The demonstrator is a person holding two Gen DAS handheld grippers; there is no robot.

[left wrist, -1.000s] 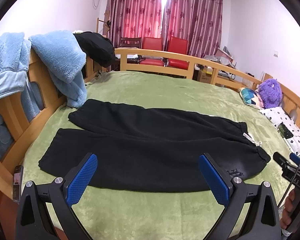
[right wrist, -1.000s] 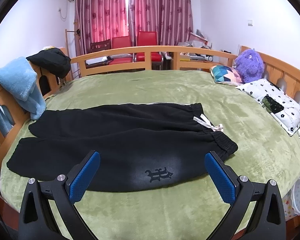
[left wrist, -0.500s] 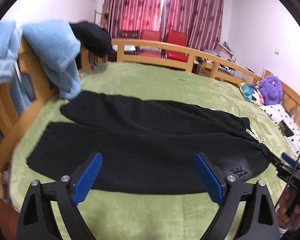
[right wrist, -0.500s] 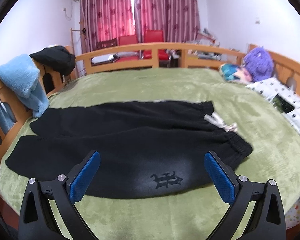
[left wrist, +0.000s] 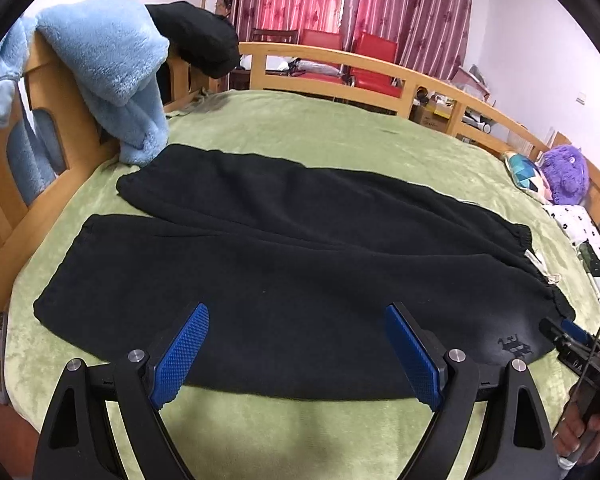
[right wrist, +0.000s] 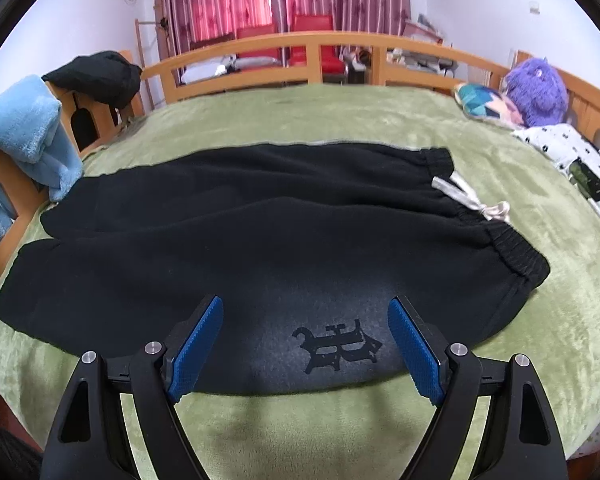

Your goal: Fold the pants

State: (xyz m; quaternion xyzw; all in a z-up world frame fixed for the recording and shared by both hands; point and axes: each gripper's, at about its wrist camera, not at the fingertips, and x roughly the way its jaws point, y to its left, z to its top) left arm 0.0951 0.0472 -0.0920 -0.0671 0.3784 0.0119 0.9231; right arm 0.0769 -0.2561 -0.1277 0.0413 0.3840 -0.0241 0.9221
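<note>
Black pants [left wrist: 284, 264] lie flat on the green bed cover, legs to the left, waistband with a white drawstring [right wrist: 472, 200] to the right. A dark emblem [right wrist: 336, 350] marks the near leg by the waist. My left gripper [left wrist: 296, 324] is open and empty, low over the near leg's front edge. My right gripper [right wrist: 304, 320] is open and empty, just above the emblem. The right gripper also shows in the left wrist view [left wrist: 568, 336] at the pants' near waist corner.
A wooden bed rail [left wrist: 340, 56] runs around the bed. Blue fleece [left wrist: 112, 68] and a black garment [left wrist: 196, 40] hang over the left rail. A purple plush [right wrist: 536, 92], a patterned cushion [right wrist: 480, 102] and a white spotted pillow [right wrist: 572, 152] lie at the right. Red chairs stand behind.
Both grippers have moved forward and lower toward the pants' near edge. Their jaws stay open and the pants have not moved.
</note>
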